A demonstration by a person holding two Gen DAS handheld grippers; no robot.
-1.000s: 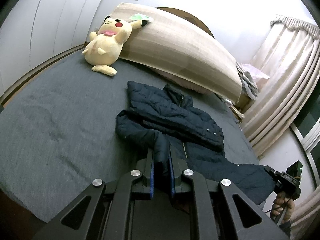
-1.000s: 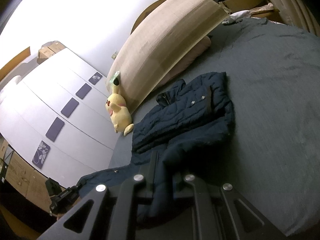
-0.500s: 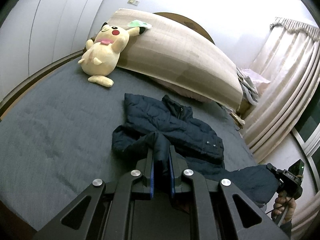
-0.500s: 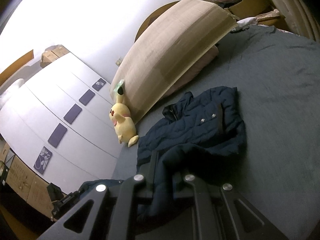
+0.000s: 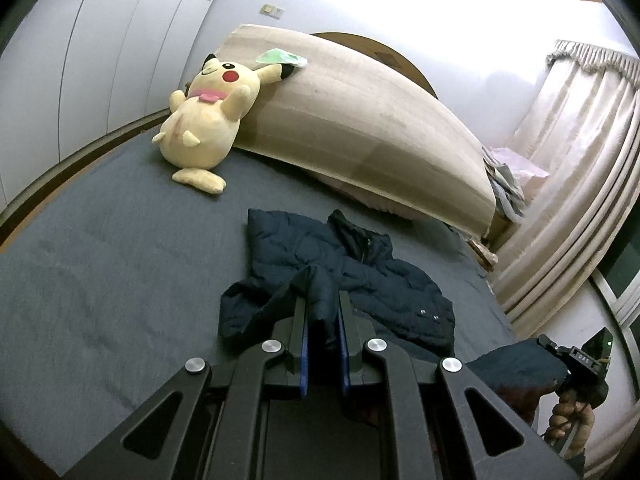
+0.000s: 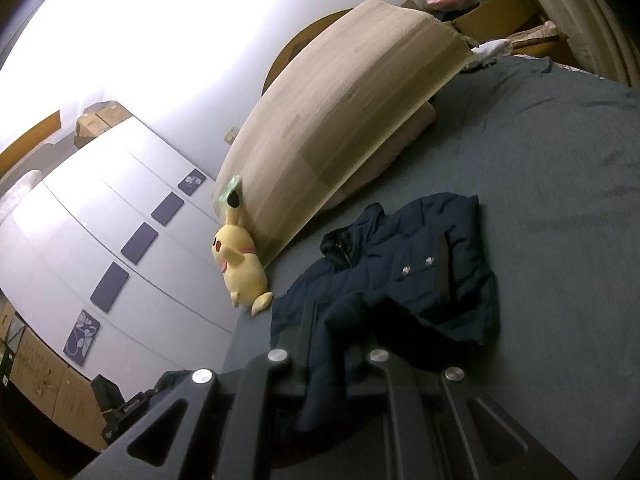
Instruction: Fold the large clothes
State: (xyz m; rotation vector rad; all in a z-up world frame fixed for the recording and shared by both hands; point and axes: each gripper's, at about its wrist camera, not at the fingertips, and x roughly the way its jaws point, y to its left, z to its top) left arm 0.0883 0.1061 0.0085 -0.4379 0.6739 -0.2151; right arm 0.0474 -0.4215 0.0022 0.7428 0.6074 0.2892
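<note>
Jacket (image 5: 352,276), dark navy and quilted, is lying on the grey bed (image 5: 100,264) near its middle, collar toward the tan headboard panel (image 5: 360,128), with a yellow plush toy (image 5: 208,120) sitting well apart at the panel's end; the garment is looking thick and puffy, its upper body flat and its lower part bunching up toward the cameras. The step in hand is judged to be the lengthwise fold, the hem being brought over the chest; the next move is calling for both hands travelling level and together, laying the hem near the collar before letting go. Left gripper (image 5: 324,316) is pinching a ridge of dark fabric, jaws almost closed on it; right gripper (image 6: 334,332) is likewise clamping a fold of the hem; two silver snaps (image 6: 418,265) are showing on the chest.
</note>
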